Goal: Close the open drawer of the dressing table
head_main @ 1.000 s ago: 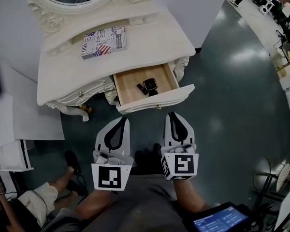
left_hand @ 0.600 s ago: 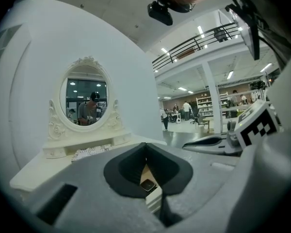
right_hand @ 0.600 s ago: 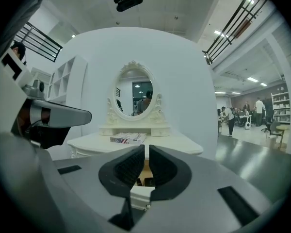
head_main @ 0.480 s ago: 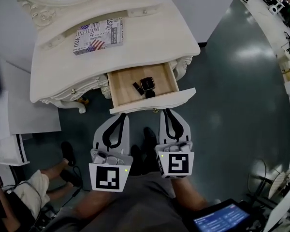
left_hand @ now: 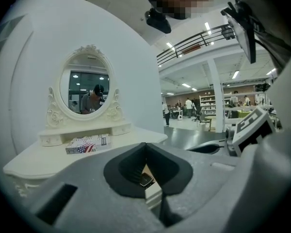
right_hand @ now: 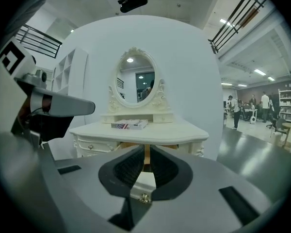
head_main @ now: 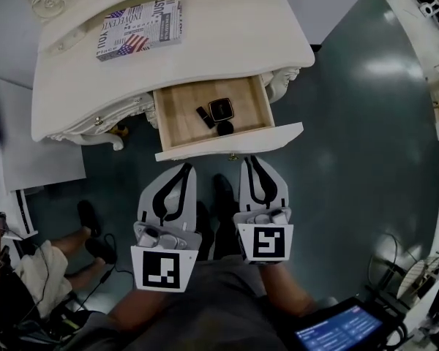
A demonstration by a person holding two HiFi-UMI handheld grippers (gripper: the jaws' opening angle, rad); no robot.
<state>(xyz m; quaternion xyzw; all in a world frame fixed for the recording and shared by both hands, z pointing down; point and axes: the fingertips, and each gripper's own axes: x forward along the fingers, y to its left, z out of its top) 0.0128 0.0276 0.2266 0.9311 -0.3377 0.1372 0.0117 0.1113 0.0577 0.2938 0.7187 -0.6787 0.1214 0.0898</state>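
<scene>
The white dressing table [head_main: 227, 46] has its wooden drawer [head_main: 183, 115] pulled out, with a small watch [head_main: 221, 110] and two dark items inside. The drawer's white front [head_main: 230, 141] faces me. My left gripper [head_main: 184, 167] is shut and empty, its tip just short of the front's left half. My right gripper [head_main: 249, 159] is also shut and empty, its tip close to the front near the knob. In the right gripper view the knob [right_hand: 144, 198] shows between the closed jaws of the right gripper [right_hand: 146, 147]. In the left gripper view the watch [left_hand: 146, 180] shows below the left gripper [left_hand: 145, 144].
A printed book [head_main: 139, 28] lies on the tabletop below the oval mirror [right_hand: 137, 80]. A white cabinet [head_main: 40, 167] stands left of the table. A seated person's legs [head_main: 36, 269] are at the lower left, and a tablet [head_main: 336, 331] at the bottom right. Dark floor [head_main: 351, 159] spreads to the right.
Both grippers have moved forward and down toward the drawer front, their tips now much closer to it. The drawer stays open and its contents have not shifted.
</scene>
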